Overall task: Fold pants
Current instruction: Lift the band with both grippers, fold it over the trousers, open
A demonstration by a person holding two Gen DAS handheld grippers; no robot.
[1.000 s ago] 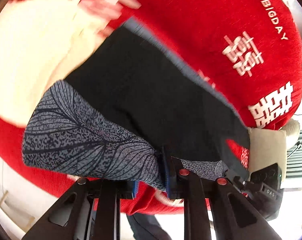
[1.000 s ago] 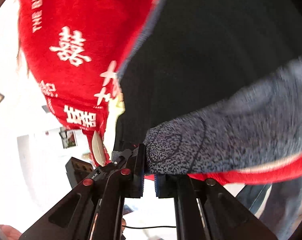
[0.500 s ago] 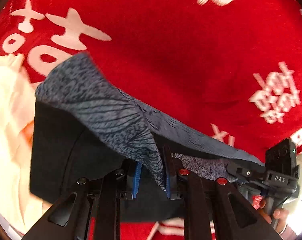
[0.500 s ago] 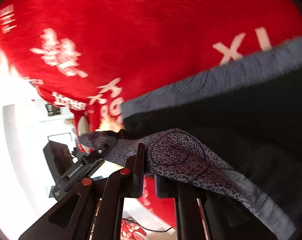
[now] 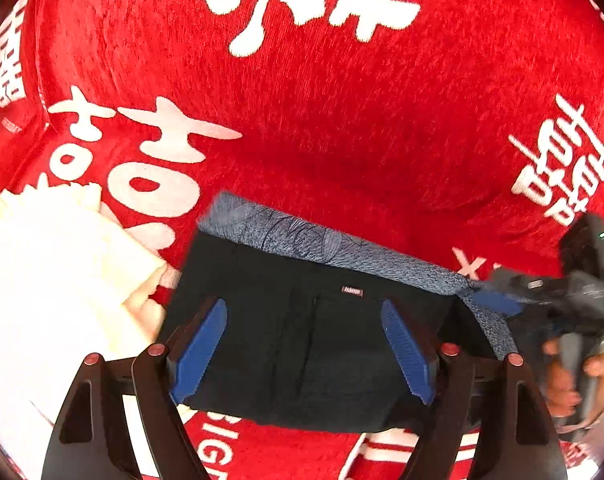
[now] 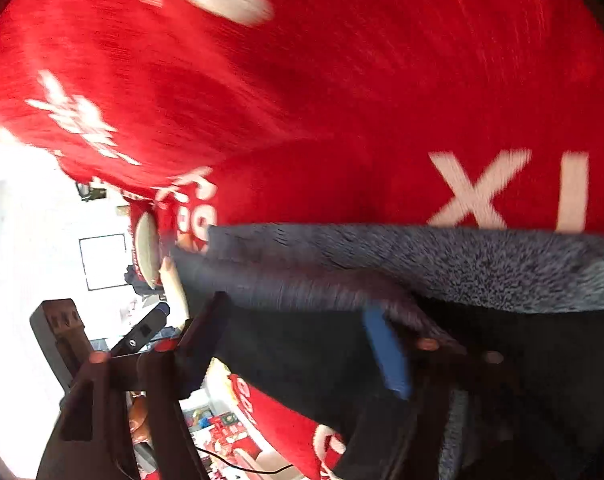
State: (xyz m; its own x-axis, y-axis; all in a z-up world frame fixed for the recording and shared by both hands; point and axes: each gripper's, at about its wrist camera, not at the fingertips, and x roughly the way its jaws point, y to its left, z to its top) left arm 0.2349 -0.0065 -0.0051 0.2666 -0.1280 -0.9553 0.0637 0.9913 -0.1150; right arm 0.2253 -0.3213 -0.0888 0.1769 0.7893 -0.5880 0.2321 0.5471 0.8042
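Note:
The pants (image 5: 302,312) lie folded on the red cloth, dark fabric on top with a grey patterned edge (image 5: 334,248) along the far side. My left gripper (image 5: 302,350) hangs over the dark fabric with its jaws opening; the blue pads (image 5: 199,348) stand wide apart and press on nothing. In the right wrist view, my right gripper (image 6: 297,340) is at the pants' corner, jaws also opening. The grey edge (image 6: 462,260) drapes over the tip of its right finger (image 6: 386,352), loose and not pinched. The right gripper (image 5: 542,300) and the hand holding it appear blurred at the right.
A red tablecloth (image 5: 342,120) with large white characters covers the surface. A cream cloth (image 5: 53,280) lies just left of the pants. In the right wrist view the table's edge drops off at the left to a bright room (image 6: 29,220).
Both grippers held the grey patterned end of the pants shut between their pads and carried it over. Now both have let go and stand wide, and the fabric lies flat on the fold.

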